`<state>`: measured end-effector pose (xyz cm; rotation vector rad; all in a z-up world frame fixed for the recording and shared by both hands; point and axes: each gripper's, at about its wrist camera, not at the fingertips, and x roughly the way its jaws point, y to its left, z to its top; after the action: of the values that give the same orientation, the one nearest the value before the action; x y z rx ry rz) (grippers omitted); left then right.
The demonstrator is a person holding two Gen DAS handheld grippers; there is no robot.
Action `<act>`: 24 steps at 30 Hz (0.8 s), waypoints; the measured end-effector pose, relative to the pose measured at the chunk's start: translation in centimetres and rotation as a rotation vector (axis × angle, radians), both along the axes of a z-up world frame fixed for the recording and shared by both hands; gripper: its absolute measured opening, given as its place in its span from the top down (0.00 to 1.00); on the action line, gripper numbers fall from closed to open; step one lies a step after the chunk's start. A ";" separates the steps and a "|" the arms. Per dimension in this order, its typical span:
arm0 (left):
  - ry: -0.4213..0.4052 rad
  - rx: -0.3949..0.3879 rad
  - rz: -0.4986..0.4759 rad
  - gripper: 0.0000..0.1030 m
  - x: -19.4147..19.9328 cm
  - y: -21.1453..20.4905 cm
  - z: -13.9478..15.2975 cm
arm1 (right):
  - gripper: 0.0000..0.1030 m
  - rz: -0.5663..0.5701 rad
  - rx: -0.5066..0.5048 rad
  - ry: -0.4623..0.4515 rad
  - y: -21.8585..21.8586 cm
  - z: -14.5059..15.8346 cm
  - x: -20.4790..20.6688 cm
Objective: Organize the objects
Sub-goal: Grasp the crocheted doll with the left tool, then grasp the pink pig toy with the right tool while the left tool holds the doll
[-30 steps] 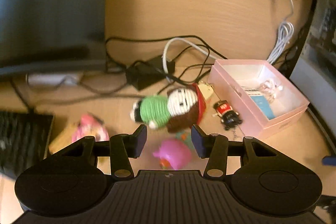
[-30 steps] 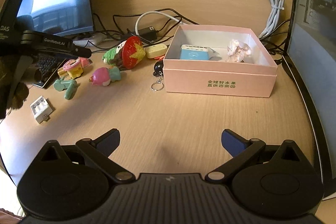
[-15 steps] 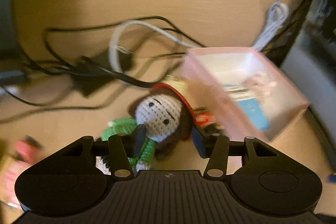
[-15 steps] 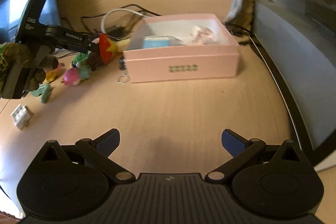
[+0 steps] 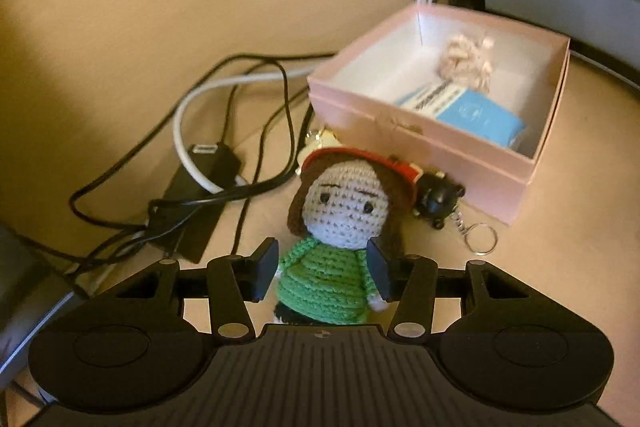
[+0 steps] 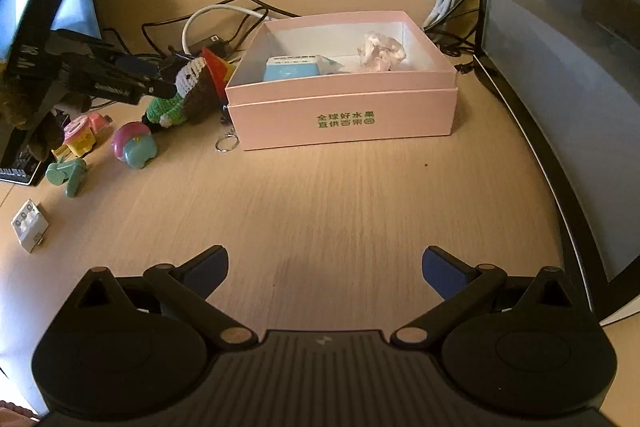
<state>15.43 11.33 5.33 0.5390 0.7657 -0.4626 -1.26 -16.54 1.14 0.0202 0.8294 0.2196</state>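
A crochet doll [image 5: 340,223] with a green jumper and red hat lies on the desk beside the open pink box [image 5: 404,131]. My left gripper [image 5: 322,267] has its fingers either side of the doll's green body, with small gaps visible. In the right wrist view the doll [image 6: 184,95] lies left of the pink box [image 6: 344,115], with the left gripper [image 6: 160,89] over it. The box holds a blue packet [image 6: 292,69] and a pale pink crumpled item [image 6: 380,51]. My right gripper [image 6: 324,269] is open and empty above bare desk, well in front of the box.
A black keychain figure [image 5: 438,201] lies against the box. Black and white cables [image 5: 224,163] and an adapter lie left of the doll. Small toys [image 6: 132,145], a teal piece [image 6: 68,175] and a white block [image 6: 28,225] lie at left. A monitor [image 6: 560,47] stands at right.
My left gripper has moved forward and right from the pink toy to the crochet doll, its fingers now around the green body. My right gripper has hardly moved and stays open.
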 end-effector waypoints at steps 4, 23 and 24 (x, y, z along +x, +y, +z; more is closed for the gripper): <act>0.113 -0.023 -0.005 0.43 2.5 0.1 -1.1 | 0.00 -0.017 0.009 0.018 -0.3 -0.4 0.1; 0.146 -0.182 0.192 0.43 6.8 0.1 -3.0 | 0.00 0.026 -0.029 0.012 2.0 -2.7 0.2; 0.139 -0.186 0.202 0.46 6.7 0.1 -3.0 | 0.00 0.024 -0.029 0.014 2.1 -2.6 0.2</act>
<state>22.14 11.45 2.29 0.2545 0.8903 -0.3819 -1.08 -14.47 -1.49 -0.0155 0.8473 0.2301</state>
